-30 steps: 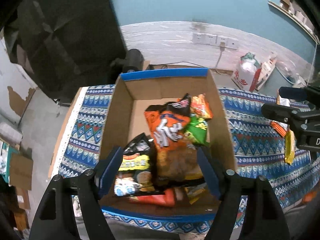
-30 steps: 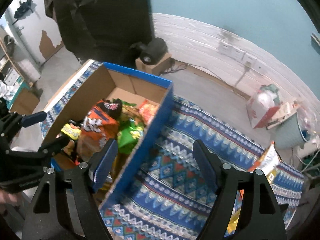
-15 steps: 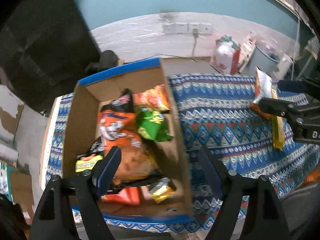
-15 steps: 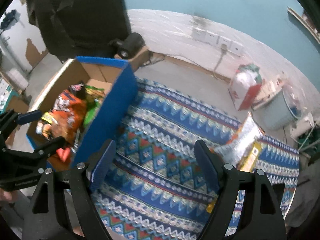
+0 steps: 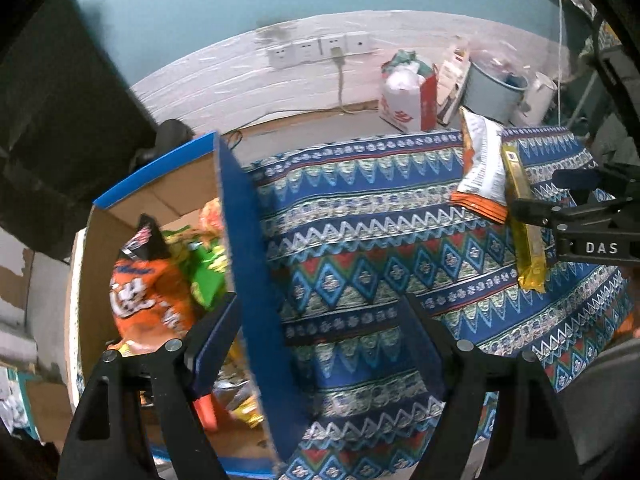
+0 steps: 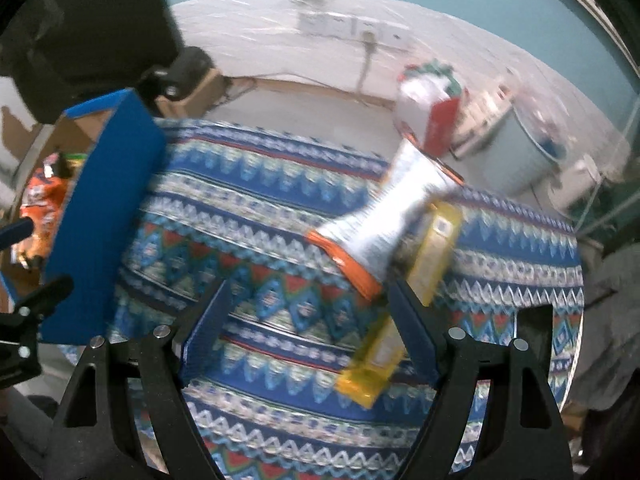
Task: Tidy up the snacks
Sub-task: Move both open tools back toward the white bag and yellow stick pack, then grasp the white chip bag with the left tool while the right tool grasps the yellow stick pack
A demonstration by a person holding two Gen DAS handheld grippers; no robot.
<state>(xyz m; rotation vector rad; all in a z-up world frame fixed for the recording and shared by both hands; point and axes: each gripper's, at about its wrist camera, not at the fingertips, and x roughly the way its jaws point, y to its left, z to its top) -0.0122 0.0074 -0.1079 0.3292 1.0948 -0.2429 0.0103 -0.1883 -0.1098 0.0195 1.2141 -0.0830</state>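
Left wrist view: the left claw (image 5: pixel 320 336) is spread wide and grips nothing; its two blue-padded fingers (image 5: pixel 218 340) straddle the right wall of the open cardboard box with blue outer sides (image 5: pixel 248 264). The box stands at the left edge of the surface covered by a blue, red and white zigzag-patterned cloth (image 5: pixel 380 264). Inside the box lie an orange crisp bag (image 5: pixel 144 300), a green snack packet (image 5: pixel 208 276) and further packets too crowded to tell apart. Near the far right corner of the surface rests a silver snack bag with orange ends (image 5: pixel 482 168), and just beside it, toward the right edge, a long yellow snack packet (image 5: pixel 526 232). The right claw (image 5: pixel 556 196) enters from the right edge, one finger crossing over the yellow packet; whether it touches the packet cannot be told here.

Right wrist view, blurred: the right claw (image 6: pixel 308 320) is spread apart with nothing pinched between its blue pads. The silver bag (image 6: pixel 384 224) lies on the cloth (image 6: pixel 248 224) ahead of it, and the yellow packet (image 6: pixel 404 300) runs partly behind the right finger (image 6: pixel 412 332). The blue-sided box (image 6: pixel 104 216) sits at the left edge of the surface, the orange bag (image 6: pixel 40 200) showing inside it. Part of the left claw (image 6: pixel 24 276) shows at the left.
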